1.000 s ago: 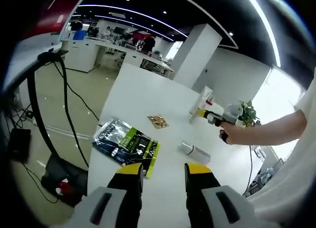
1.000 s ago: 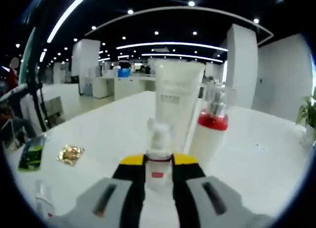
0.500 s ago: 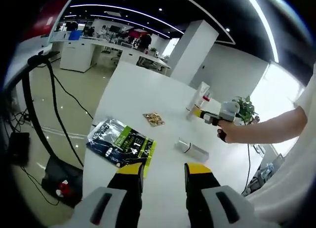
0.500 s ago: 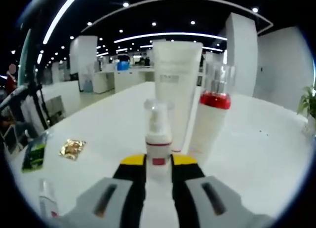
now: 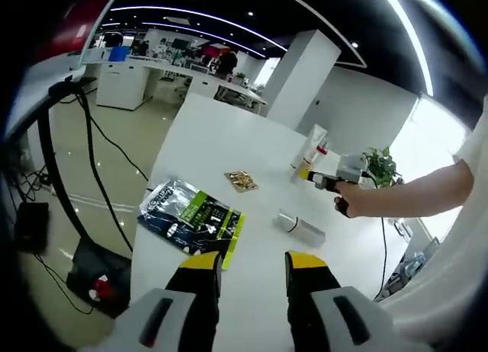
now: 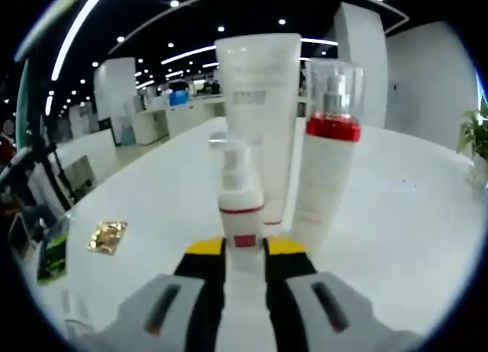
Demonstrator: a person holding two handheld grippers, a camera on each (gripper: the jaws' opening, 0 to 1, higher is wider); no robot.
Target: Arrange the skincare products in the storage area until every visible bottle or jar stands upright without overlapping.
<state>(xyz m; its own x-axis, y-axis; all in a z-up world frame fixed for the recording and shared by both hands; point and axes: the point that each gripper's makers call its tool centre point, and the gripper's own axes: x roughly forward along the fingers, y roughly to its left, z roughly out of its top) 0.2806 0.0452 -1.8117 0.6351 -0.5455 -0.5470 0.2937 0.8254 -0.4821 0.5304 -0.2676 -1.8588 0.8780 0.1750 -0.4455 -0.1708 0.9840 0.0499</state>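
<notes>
Right hand-held gripper (image 6: 245, 249) clamping pump bottle (image 6: 241, 215) upright, w/ tube (image 6: 255, 93) & red-collared bottle (image 6: 329, 150) standing behind; left hand-held gripper (image 5: 252, 262) hovering over table (image 5: 221, 135), jaws apart, empty.

four skincare containers are counted on the white table (image 5: 229, 146): one tall white tube (image 6: 258, 100), one red-collared pump bottle (image 6: 328, 161), one small pump bottle (image 6: 241, 207) and one clear bottle lying flat (image 5: 300, 228). one green-and-black packet (image 5: 192, 218) and one gold sachet (image 5: 242, 180) are also counted.
</notes>
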